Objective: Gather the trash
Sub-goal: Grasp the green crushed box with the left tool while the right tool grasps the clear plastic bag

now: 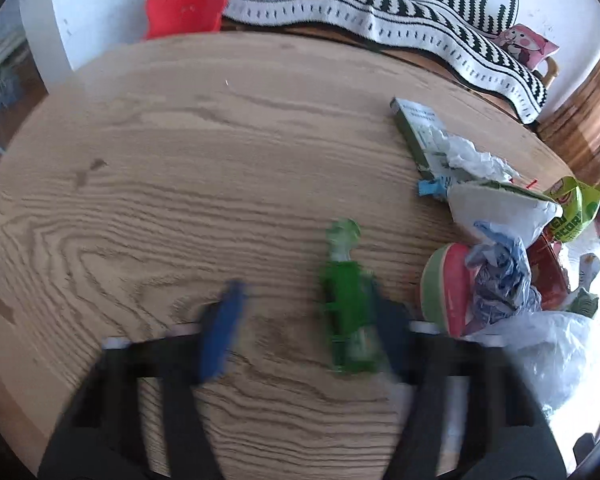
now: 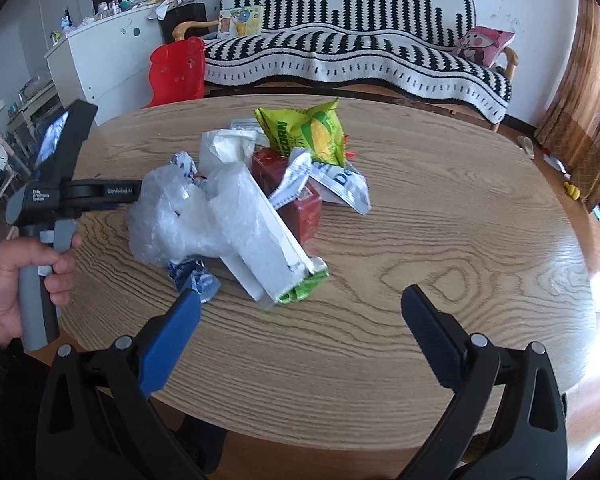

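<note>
In the blurred left wrist view a green transparent wrapper (image 1: 346,300) lies on the wooden table (image 1: 180,168) between the fingers of my left gripper (image 1: 306,312). It sits against the dark right finger, while the blue left finger (image 1: 220,332) stands well apart from it, so the jaws are open. A trash pile lies to the right: a green box (image 1: 414,132), a white carton (image 1: 496,208) and a crumpled blue wrapper (image 1: 500,276). My right gripper (image 2: 300,300) is open and holds nothing, in front of the pile's white carton (image 2: 260,240), bubble wrap (image 2: 168,216), red box (image 2: 296,200) and yellow-green popcorn bag (image 2: 312,132).
A hand (image 2: 16,280) holds the left gripper's handle at the table's left edge. Behind the table stand a sofa with a black-and-white blanket (image 2: 360,52), a red plastic chair (image 2: 176,72) and a white cabinet (image 2: 100,52). A brown curtain (image 2: 580,120) hangs at the right.
</note>
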Demonstrator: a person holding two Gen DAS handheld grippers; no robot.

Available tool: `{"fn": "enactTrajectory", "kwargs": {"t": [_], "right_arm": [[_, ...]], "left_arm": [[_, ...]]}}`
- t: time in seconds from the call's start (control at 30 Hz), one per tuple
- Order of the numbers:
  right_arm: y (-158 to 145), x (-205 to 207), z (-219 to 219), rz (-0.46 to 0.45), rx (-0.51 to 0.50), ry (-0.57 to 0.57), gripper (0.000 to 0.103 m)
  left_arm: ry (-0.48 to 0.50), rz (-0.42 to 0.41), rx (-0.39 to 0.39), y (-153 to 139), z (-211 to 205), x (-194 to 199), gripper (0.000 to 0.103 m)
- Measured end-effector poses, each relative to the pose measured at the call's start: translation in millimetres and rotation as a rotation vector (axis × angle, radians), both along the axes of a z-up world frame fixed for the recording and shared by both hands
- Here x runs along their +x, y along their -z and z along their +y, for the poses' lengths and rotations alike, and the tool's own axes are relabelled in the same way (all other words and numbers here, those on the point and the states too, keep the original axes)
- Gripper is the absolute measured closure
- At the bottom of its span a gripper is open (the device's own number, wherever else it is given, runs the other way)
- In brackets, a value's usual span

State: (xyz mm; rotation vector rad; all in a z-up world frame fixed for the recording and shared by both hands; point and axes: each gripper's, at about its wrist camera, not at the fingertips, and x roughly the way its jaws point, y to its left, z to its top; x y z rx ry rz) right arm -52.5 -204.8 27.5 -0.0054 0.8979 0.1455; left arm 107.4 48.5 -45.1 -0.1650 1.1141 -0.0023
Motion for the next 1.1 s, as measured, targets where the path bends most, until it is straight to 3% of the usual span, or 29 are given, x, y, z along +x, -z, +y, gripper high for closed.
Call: {"fn": "enactTrajectory", "kwargs": {"t": [0.03, 0.1, 0.2, 0.33, 0.53, 0.6, 0.63, 0.67, 0.7, 0.77, 0.9, 1.1], "right_arm": [[1, 4, 2, 0.000, 0.006, -0.012, 0.006], [3, 10, 8, 0.004, 0.001, -0.031, 0.011], [8, 22, 15, 0.014, 0.006, -0.050, 0.017], [4, 26, 32, 0.033, 0.091, -0.103, 0.020], [9, 27, 86, -0.029, -0.061, -0.205, 0.023], [14, 32, 95, -0.029, -0.092, -0.211, 0.033], [17, 35, 100, -0.033, -0.117, -0.211, 0.044], [19, 37, 101, -0.030, -0.127, -0.211, 0.066], [20, 39, 101, -0.025, -0.121, -0.207, 0.074], [14, 40, 96, -0.030, -0.066, -0.219, 0.083], [-16, 29, 77, -0.106, 0.020, -0.212, 0.083], [-55, 8, -19, -0.215, 0.049, -0.016, 0.083]], "left_arm": [[0.004, 0.008, -0.018, 2, 2, 0, 0.084], [0.000, 0.003, -0.023, 1, 6, -2, 0.089], [-0.004, -0.040, -0.002, -11, 9, -8, 0.090], [-0.025, -0.080, -0.019, -29, 20, -16, 0.090], [-0.030, -0.123, -0.009, -45, 30, -34, 0.090], [-0.027, -0.132, -0.008, -47, 34, -39, 0.090], [-0.024, -0.136, 0.000, -48, 34, -40, 0.090], [-0.018, -0.141, 0.010, -49, 35, -43, 0.090], [-0.014, -0.142, 0.015, -50, 35, -45, 0.090], [-0.009, -0.148, 0.019, -52, 35, -47, 0.090], [0.000, -0.177, 0.010, -61, 29, -52, 0.090], [0.034, -0.232, -0.016, -83, -8, -58, 0.090]]}}
